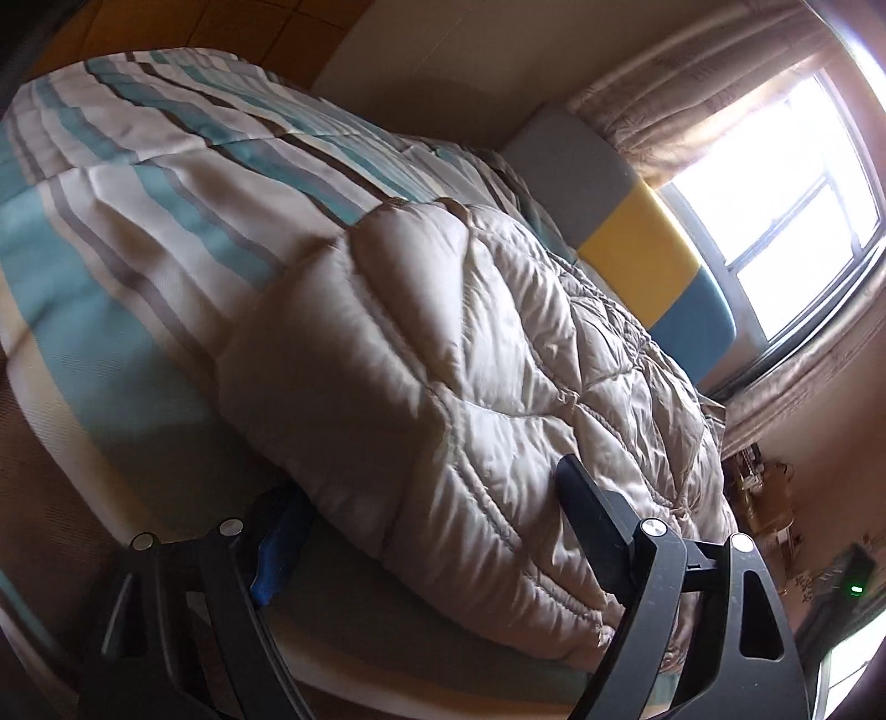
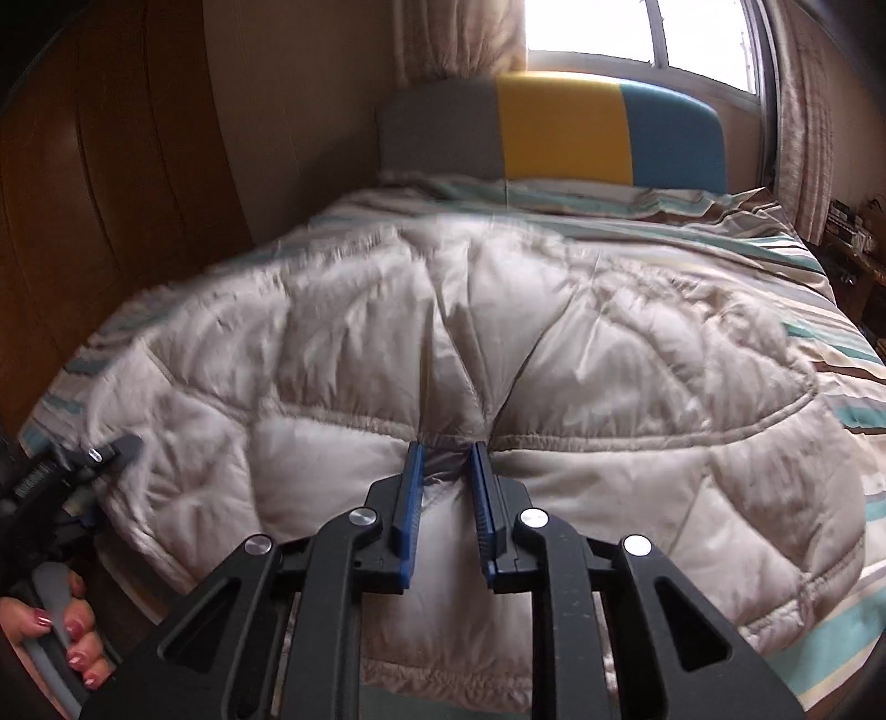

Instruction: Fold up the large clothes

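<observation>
A bed [image 2: 803, 310] with a striped cover fills the room, its grey, yellow and blue headboard [image 2: 554, 127] standing under a bright window [image 2: 637, 33] with curtains [image 2: 465, 33] at the sides. Spread across the near end of the bed lies the big beige quilted coat [image 2: 554, 343], puffy and creased. The right gripper [image 2: 447, 459] has its blue-lined fingers closed on a pinched fold at the coat's near edge, cloth bunched between them. The left gripper [image 1: 421, 498] straddles the coat's corner, one finger under the edge and one on top, clamping the thick padding; from the right view a hand [image 2: 61, 631] with painted nails holds its handle.
</observation>
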Tool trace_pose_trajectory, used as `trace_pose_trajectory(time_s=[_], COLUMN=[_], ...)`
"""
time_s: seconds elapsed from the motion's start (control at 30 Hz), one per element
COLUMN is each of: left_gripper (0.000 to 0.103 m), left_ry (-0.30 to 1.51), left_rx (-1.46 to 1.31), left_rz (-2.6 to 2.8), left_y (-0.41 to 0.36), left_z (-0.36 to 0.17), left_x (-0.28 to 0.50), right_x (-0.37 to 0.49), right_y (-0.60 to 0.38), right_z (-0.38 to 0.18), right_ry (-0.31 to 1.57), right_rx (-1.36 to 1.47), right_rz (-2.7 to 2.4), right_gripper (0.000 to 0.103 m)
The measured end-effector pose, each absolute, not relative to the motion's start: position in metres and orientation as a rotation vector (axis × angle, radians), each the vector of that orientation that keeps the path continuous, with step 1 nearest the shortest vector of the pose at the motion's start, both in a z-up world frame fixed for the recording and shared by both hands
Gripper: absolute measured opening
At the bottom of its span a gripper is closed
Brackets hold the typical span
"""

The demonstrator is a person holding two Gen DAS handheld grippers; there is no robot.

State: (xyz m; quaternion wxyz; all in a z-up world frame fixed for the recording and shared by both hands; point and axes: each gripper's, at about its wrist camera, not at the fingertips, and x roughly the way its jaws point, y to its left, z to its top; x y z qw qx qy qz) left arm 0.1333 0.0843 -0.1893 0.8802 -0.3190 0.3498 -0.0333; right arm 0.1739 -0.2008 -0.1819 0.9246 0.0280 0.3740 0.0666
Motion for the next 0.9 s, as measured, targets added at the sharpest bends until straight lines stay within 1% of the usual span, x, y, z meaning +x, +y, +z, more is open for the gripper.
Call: trace_pose_trajectory(time_s=[0.17,0.3,0.33,0.37,0.43,0.47,0.5,0.57,0.63,0.67,0.73,0.9], left_gripper=[0.084,0.083,0.079,0.071,0.064,0.057,0.054,0.041,0.034,0.031,0.029,0.029], left_ry=[0.698,0.656,0.644,0.639,0.644,0.641,0.639,0.63,0.609,0.592,0.539,0.421], left_rx=[-0.666,-0.748,-0.777,-0.815,-0.866,-0.873,-0.872,-0.873,-0.857,-0.834,-0.786,-0.626], left_rz=[-0.086,-0.036,-0.024,-0.001,0.029,0.032,0.024,0.011,0.008,0.006,-0.018,-0.111], left_y=[0.077,0.082,0.085,0.089,0.096,0.097,0.096,0.097,0.095,0.091,0.084,0.054], left_z=[-0.193,-0.194,-0.195,-0.197,-0.202,-0.203,-0.202,-0.201,-0.193,-0.186,-0.168,-0.124], left_x=[0.141,0.149,0.15,0.152,0.157,0.158,0.158,0.155,0.151,0.148,0.142,0.13], right_x=[0.184,0.184,0.183,0.184,0.185,0.185,0.182,0.179,0.177,0.177,0.178,0.179], right_y=[-0.194,-0.193,-0.194,-0.192,-0.191,-0.191,-0.192,-0.191,-0.191,-0.191,-0.191,-0.19], right_z=[-0.198,-0.201,-0.202,-0.202,-0.202,-0.202,-0.202,-0.202,-0.202,-0.202,-0.203,-0.204], right_ry=[0.797,0.79,0.789,0.789,0.787,0.785,0.784,0.782,0.78,0.78,0.782,0.786], right_rx=[0.018,0.012,0.013,0.014,0.012,0.01,0.01,0.014,0.012,0.01,0.01,0.021], right_rz=[0.13,0.125,0.125,0.125,0.123,0.121,0.12,0.118,0.113,0.112,0.11,0.104], right_gripper=[0.017,0.017,0.017,0.017,0.017,0.017,0.017,0.017,0.017,0.017,0.017,0.017])
